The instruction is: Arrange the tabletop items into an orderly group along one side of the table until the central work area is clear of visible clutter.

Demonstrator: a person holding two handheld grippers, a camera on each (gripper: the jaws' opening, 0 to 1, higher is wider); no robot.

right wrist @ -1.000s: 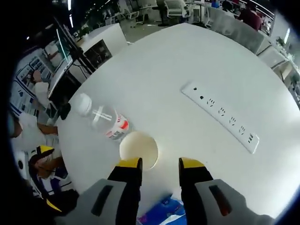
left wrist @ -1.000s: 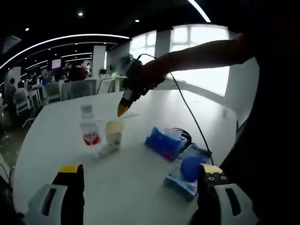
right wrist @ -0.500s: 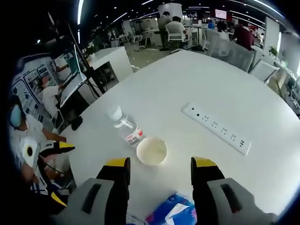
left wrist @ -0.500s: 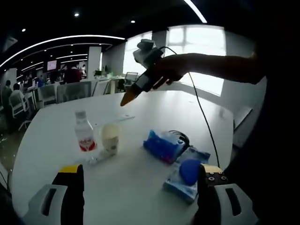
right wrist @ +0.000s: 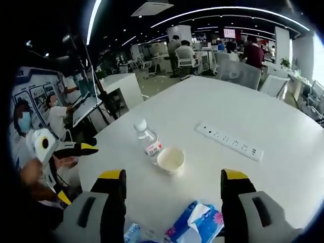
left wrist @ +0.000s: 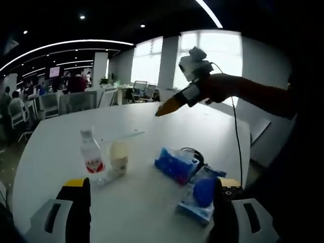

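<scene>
On the white table (left wrist: 212, 126) stand a clear water bottle (left wrist: 92, 155) with a red label and a paper cup (left wrist: 118, 158) right beside it. A blue tissue pack (left wrist: 175, 163) lies to their right. A second pack (left wrist: 201, 198) with a round blue thing on it lies nearer. My left gripper (left wrist: 151, 205) stands open and empty at the near edge. The right gripper (left wrist: 164, 109) hangs in the air above the far side of the table. In the right gripper view my right gripper (right wrist: 173, 191) is wide open and empty above the cup (right wrist: 171, 159), bottle (right wrist: 148, 142) and tissue pack (right wrist: 197, 225).
A white power strip (right wrist: 230, 142) lies beyond the cup. A black cable coil (left wrist: 195, 151) sits behind the tissue packs. The left gripper (right wrist: 73, 172) shows at the table's left edge. Desks, chairs and people fill the office behind.
My right gripper has risen and drawn back from just over the cup, and its jaws have spread much wider. The left gripper has stayed open; its view has shifted slightly.
</scene>
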